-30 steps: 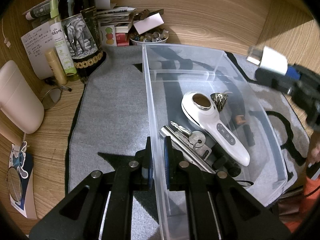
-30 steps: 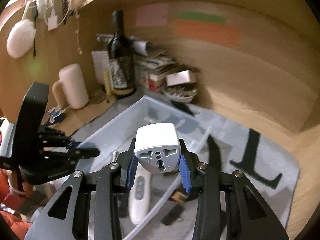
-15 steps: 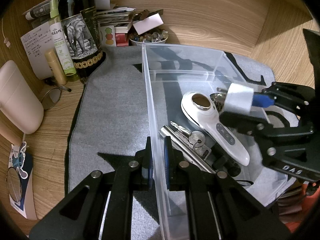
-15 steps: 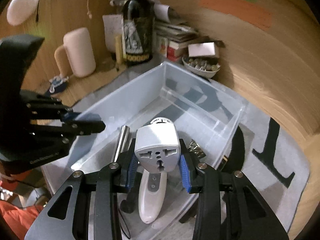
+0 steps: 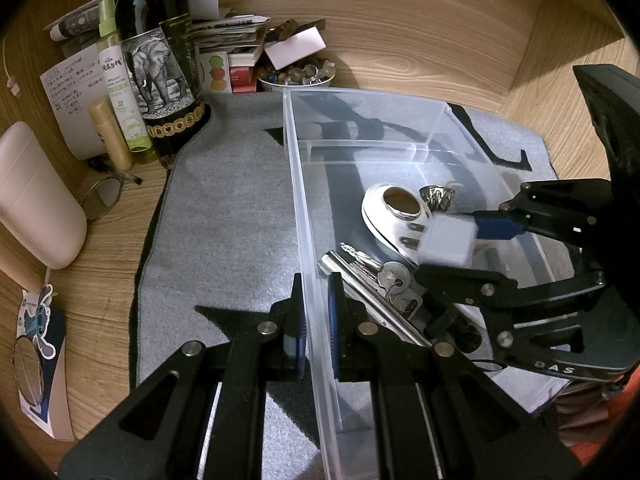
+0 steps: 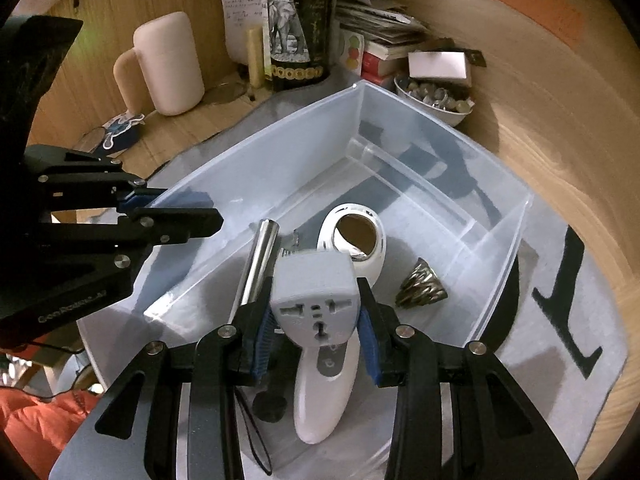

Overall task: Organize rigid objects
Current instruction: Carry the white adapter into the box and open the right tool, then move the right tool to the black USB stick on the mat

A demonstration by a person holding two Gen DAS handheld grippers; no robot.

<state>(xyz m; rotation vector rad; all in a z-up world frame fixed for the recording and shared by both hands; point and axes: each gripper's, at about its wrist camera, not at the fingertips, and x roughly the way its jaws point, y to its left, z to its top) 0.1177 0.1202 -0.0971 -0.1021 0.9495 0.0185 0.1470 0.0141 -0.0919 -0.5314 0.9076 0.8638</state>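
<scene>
The adapter, a white travel plug block, hangs inside the clear bin, low over the white handheld device lying on the bin floor. The right claw has it between its blue pads, but the jaws are opening and gaps show on both sides, so it looks to be slipping free rather than gripped. From the left side its metal prongs point toward the device's head.

It seems a light, stiff lump of hard plastic: smooth-sided, a bit slippery, unlikely to break from a short drop but apt to bounce or roll off the rounded device beneath. The flat side faces are the place to hold it, never the prongs.

The left claw is closed tight on the bin's near wall, pinching the thin plastic and steadying the bin.

Beside the adapter lie a steel tube, keys and a ridged metal cone. The bin sits on a grey mat on the desk, with a wine bottle and a bowl of trinkets behind.
</scene>
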